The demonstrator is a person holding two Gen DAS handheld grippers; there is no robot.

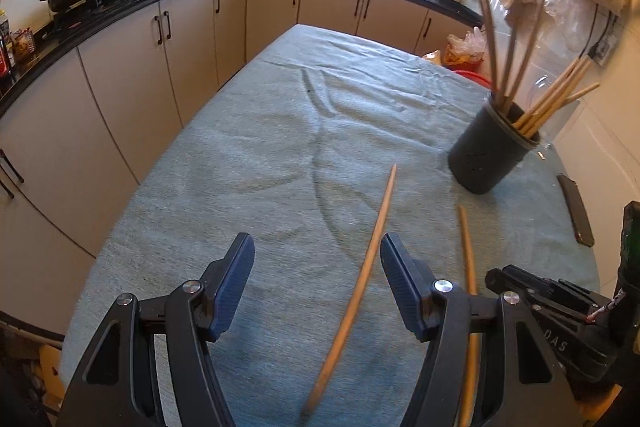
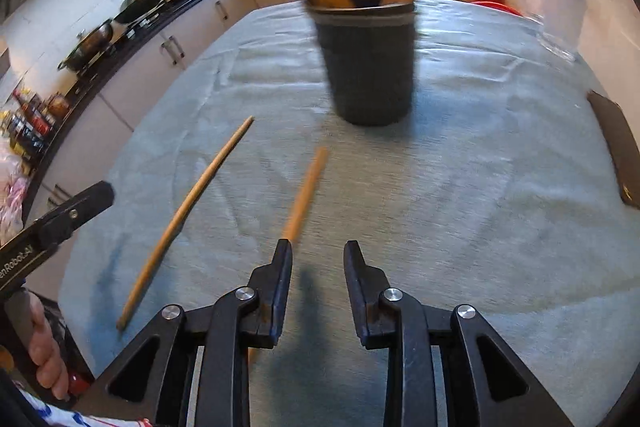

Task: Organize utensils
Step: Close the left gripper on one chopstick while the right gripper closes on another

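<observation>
I see left tool [image 1: 317,259] low over tabletop [image 1: 256,147], fingers wide apart, long chopstick [image 1: 356,291] lying between them. Right tool [image 2: 318,259] parted, empty; second chopstick [image 2: 306,193] partly hidden under its left finger. Dark holder [image 2: 370,67] with chopsticks ahead, upright, blurred.

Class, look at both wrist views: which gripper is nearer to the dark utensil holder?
Right. The right gripper faces the dark utensil holder straight ahead across the cloth. The left gripper sits further back, with the holder off to its right.
</observation>
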